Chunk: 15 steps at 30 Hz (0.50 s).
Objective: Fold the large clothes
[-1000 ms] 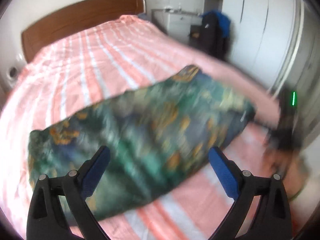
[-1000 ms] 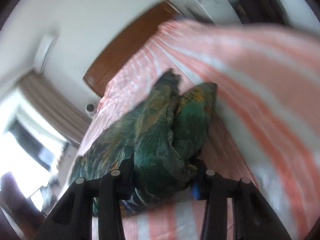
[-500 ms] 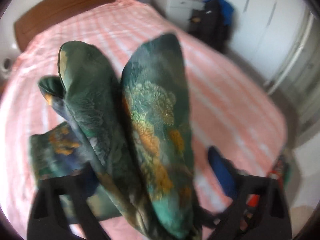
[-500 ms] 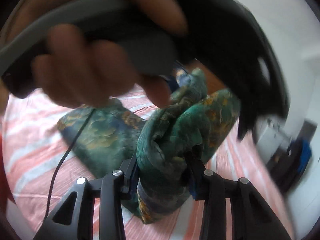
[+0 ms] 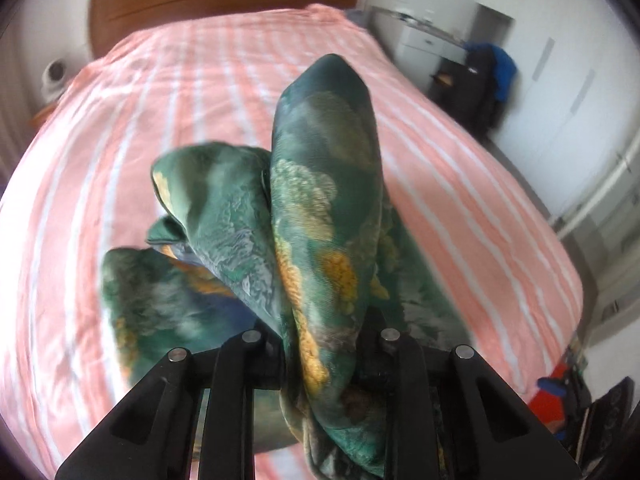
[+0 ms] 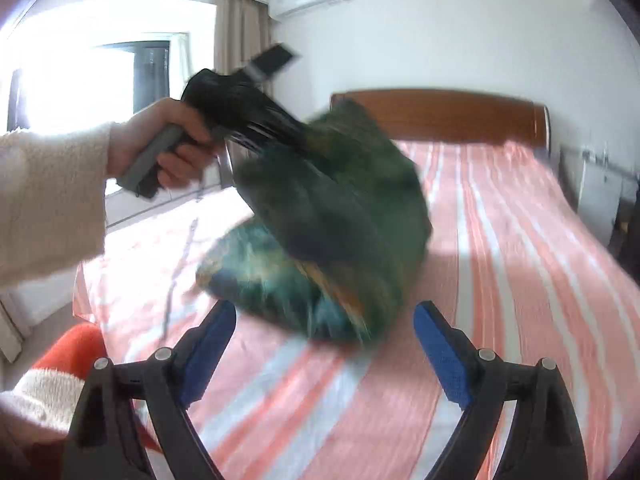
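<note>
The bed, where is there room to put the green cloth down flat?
The striped bed is bare between the green cloth and the headboard, and along the side toward the drawers. It is crowded at the near edge, where the cloth bunches in the left tool.

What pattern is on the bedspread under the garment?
Salmon-pink with white stripes running lengthwise on the bedspread, clearest in the left wrist view.
</note>
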Each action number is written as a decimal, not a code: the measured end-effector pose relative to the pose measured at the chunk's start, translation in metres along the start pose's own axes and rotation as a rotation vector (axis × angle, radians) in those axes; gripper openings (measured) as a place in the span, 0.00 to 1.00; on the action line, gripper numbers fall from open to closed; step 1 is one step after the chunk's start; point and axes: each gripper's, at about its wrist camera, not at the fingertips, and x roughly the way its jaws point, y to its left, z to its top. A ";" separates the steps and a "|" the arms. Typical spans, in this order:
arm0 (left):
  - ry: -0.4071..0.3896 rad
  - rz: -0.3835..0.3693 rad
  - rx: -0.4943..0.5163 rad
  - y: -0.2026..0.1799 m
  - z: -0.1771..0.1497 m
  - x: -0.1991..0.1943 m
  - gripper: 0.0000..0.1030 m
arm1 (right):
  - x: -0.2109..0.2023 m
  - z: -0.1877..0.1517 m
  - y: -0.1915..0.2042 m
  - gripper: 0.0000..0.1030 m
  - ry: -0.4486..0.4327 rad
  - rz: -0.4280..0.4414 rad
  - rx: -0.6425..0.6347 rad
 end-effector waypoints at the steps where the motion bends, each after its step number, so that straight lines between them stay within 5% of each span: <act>1: 0.005 0.008 -0.035 0.016 -0.005 0.003 0.23 | -0.001 -0.008 -0.002 0.87 0.016 -0.004 0.007; 9: 0.015 0.070 -0.273 0.113 -0.064 0.036 0.26 | 0.023 -0.066 -0.023 0.87 0.188 0.009 0.097; 15: -0.021 0.013 -0.387 0.142 -0.105 0.057 0.30 | 0.031 -0.080 -0.020 0.87 0.248 0.027 0.092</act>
